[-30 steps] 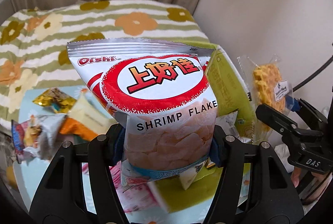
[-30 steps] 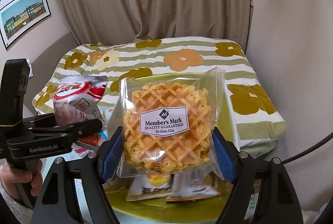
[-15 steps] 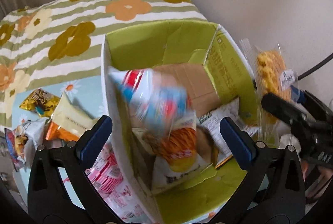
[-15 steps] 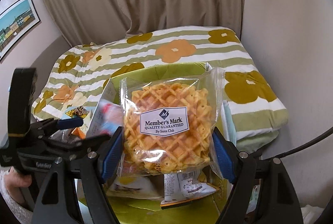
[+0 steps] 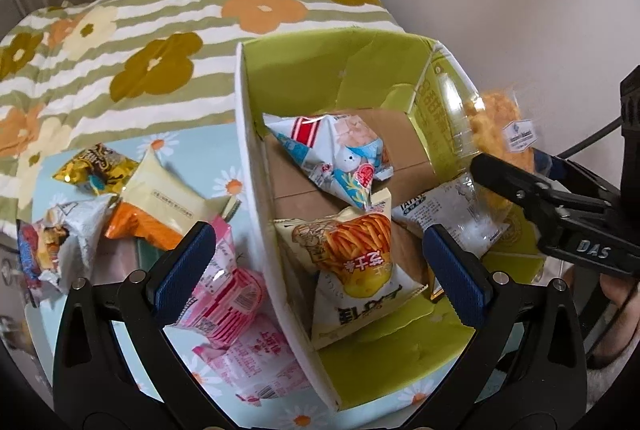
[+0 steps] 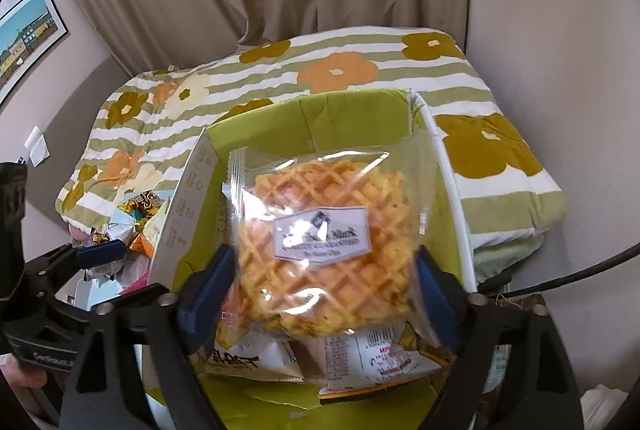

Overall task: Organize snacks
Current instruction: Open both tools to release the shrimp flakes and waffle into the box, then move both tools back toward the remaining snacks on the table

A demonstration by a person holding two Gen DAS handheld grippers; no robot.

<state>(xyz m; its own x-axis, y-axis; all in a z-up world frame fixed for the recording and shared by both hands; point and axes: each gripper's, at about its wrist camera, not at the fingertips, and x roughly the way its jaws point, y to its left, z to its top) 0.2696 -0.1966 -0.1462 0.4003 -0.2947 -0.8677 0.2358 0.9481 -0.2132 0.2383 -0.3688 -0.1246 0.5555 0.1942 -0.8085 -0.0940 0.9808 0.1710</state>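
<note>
My left gripper (image 5: 318, 266) is open and empty above the green cardboard box (image 5: 320, 70). The shrimp flakes bag (image 5: 336, 150) lies inside the box on its brown bottom, beside a fries snack bag (image 5: 356, 258). In the right wrist view the waffle pack (image 6: 324, 254), clear wrap with a white label, sits blurred between the spread pads of my right gripper (image 6: 324, 290), over the box (image 6: 352, 114). I cannot tell whether the pads touch it. The waffle pack (image 5: 504, 130) also shows at the box's right wall in the left wrist view.
Several loose snack packs lie on the daisy-print table left of the box: a pink pack (image 5: 224, 306), an orange-and-cream pack (image 5: 160, 206), a gold pack (image 5: 96, 166). A flowered striped bed (image 5: 140, 42) lies behind. Curtain and wall stand beyond.
My left gripper opened and let go of the shrimp flakes bag, which fell into the box. My right gripper's pads have spread and the waffle pack has tilted over the box.
</note>
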